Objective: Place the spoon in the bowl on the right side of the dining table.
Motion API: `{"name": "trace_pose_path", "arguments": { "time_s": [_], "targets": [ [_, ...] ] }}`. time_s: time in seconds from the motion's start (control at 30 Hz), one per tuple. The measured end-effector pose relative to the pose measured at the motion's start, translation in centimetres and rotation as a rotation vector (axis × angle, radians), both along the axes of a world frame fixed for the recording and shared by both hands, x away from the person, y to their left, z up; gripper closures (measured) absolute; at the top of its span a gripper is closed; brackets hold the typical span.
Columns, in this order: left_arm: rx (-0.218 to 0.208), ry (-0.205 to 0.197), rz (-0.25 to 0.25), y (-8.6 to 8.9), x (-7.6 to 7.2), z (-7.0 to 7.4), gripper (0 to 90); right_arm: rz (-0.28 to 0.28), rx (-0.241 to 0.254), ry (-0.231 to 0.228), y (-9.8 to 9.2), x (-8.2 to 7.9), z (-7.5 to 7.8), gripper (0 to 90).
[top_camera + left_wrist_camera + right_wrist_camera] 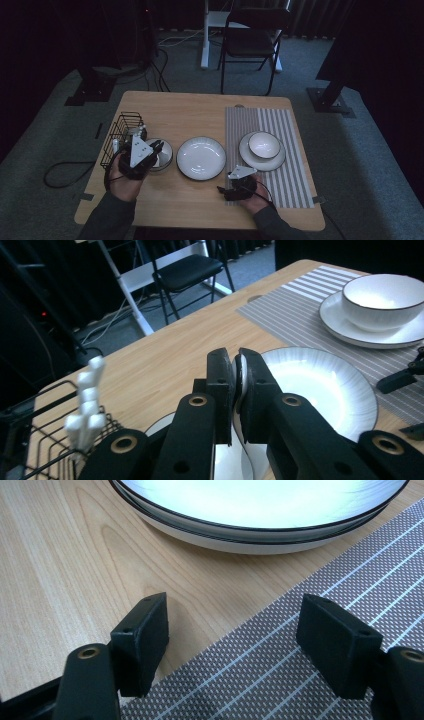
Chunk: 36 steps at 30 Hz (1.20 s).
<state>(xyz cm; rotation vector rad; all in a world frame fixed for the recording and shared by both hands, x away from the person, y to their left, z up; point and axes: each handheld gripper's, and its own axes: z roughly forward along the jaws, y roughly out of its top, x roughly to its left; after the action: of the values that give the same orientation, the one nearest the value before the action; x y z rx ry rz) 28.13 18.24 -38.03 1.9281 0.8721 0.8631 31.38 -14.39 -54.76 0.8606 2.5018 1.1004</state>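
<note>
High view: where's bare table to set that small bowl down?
Free: the wood strip beyond the ribbed plate, up to the far edge, and the near edge between both hands. Crowded: left side, where the left claw pinches the small bowl rim beside the wire basket. The placemat carries a plate and bowl.

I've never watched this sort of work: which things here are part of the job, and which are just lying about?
In the job:
left gripper, shut on the small bowl
plate
right gripper, open

Lying about:
wire basket
bowl on a saucer
striped mat
chair
</note>
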Motion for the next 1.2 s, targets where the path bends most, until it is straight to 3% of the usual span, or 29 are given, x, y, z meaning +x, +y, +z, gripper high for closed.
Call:
{"name": "trace_pose_path", "arguments": {
  "time_s": [0.4,0.73,1.2],
  "targets": [
    [-0.035,0.025,-0.075,-1.5,1.0,-0.3,85.3,0.003,-0.001,-0.002,0.0,0.0,0.0,28.1],
    [-0.02,0.037,-0.123,-3.0,2.0,-0.9,85.3,0.004,-0.001,-0.003,0.0,0.0,0.0,28.1],
    [-0.037,0.037,-0.172,-4.2,3.6,-0.9,85.3,0.003,-0.001,-0.001,0.0,0.0,0.0,28.1]
  ]
}}
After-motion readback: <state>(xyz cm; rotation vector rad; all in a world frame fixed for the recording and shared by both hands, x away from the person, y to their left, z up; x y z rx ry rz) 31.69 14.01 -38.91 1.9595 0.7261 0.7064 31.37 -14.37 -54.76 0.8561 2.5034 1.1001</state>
